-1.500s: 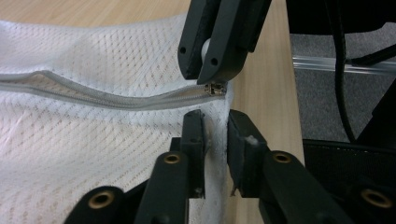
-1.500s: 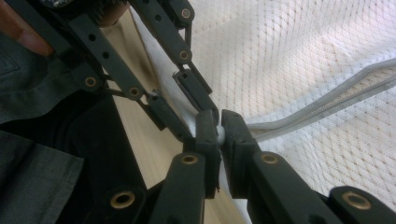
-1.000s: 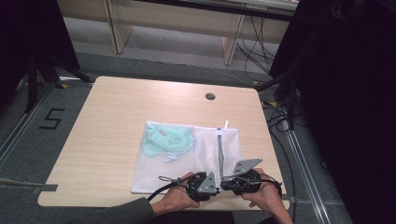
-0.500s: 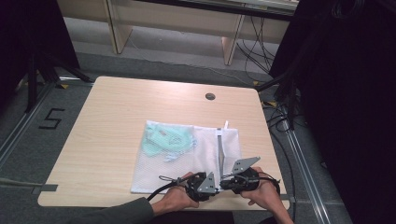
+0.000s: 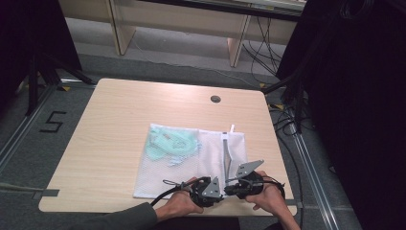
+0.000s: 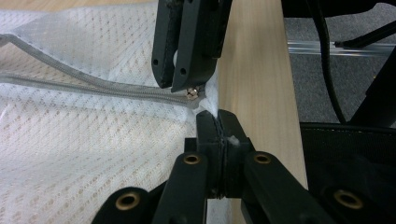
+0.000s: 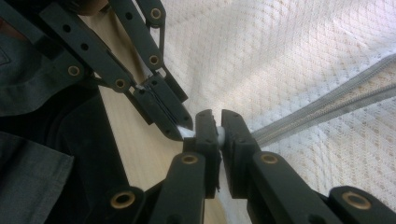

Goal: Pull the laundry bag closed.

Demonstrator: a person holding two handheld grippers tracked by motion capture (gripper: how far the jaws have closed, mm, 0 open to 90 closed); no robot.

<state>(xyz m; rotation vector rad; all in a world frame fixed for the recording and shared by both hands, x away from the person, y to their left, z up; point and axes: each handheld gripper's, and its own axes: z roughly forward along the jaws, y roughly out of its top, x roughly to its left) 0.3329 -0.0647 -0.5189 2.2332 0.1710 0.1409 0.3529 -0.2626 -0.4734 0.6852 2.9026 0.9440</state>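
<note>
A white mesh laundry bag (image 5: 191,163) lies flat on the wooden table (image 5: 110,129), with a teal garment (image 5: 167,143) inside its far left part. A grey zipper (image 5: 226,155) runs toward the near edge. At the zipper's near end both grippers meet tip to tip. My left gripper (image 5: 219,188) (image 6: 217,122) is shut on the bag's white fabric just past the zipper end. Facing it, my right gripper (image 5: 228,183) (image 7: 217,125) is shut at the metal zipper slider (image 6: 191,94), with a bit of white between its jaws. Hands hold both grippers at the table's front edge.
A round cable hole (image 5: 215,99) sits near the table's far edge. The table's right edge (image 6: 254,70) runs close beside the grippers. Cables (image 5: 287,120) lie on the floor at the right, and wooden shelving (image 5: 182,19) stands behind the table.
</note>
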